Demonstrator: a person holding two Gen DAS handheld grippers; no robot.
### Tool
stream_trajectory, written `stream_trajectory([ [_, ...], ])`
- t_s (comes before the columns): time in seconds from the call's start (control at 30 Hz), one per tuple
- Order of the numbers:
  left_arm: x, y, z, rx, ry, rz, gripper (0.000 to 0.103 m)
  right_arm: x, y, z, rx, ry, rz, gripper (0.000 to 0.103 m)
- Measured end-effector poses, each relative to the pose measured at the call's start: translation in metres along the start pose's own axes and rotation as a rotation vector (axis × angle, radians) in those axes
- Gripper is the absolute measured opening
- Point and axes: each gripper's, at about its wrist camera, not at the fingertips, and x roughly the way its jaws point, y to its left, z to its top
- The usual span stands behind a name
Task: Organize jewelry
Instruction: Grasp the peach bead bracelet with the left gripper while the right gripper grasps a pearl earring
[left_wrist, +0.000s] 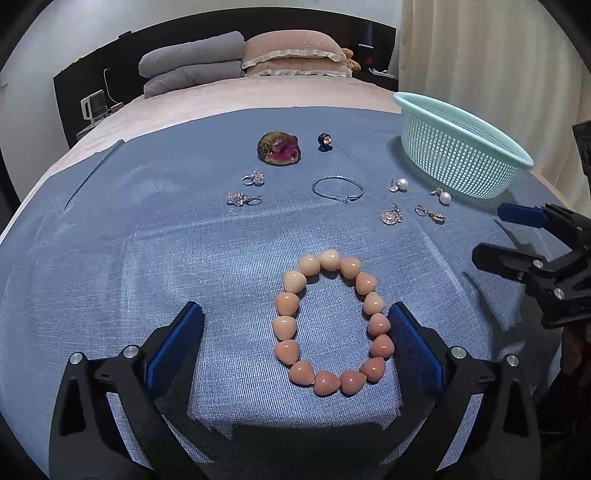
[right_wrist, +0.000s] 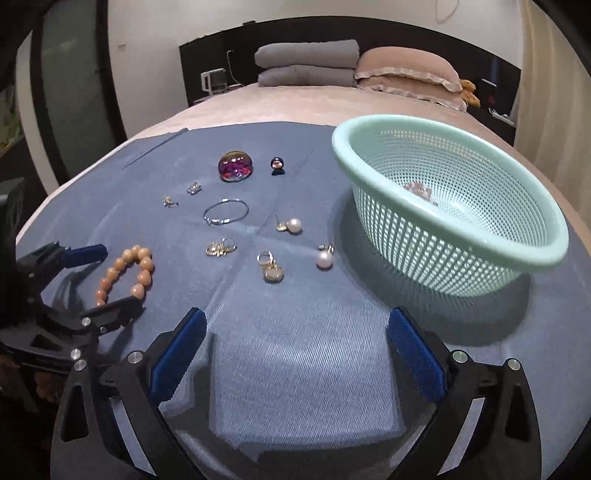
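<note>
It's a bedroom: a bed (right_wrist: 306, 99) with a pinkish-beige cover, a blue cloth (right_wrist: 295, 332) spread over the near end, and a dark headboard (right_wrist: 332, 33) against a plain pale wall (right_wrist: 166, 29). Up top there's a stack of two folded grey pillows (right_wrist: 306, 62) next to a tan frilled pillow (right_wrist: 410, 70). Cream curtains (left_wrist: 480, 48) hang on the right, and the light's soft and even.

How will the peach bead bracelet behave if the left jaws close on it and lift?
Probably floppy: the bead bracelet is separate beads on a string, so its oval should collapse and hang. The glossy, rounded beads may slip off the flat pads. It looks light; a squeeze from the left gripper may just bunch it.
</note>
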Motion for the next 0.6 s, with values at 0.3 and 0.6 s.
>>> stream_trajectory([
  [0.3, 0.001, -0.001, 0.001, 0.054, -0.002, 0.011, 0.091, 0.021, -0.032, 0.014, 0.101, 0.007, 0.078, 0.050],
  [0.6, -0.003, 0.001, 0.004, 0.061, -0.008, -0.009, 0.047, 0.039, -0.027, 0.025, 0.047, 0.044, 0.036, 0.011],
])
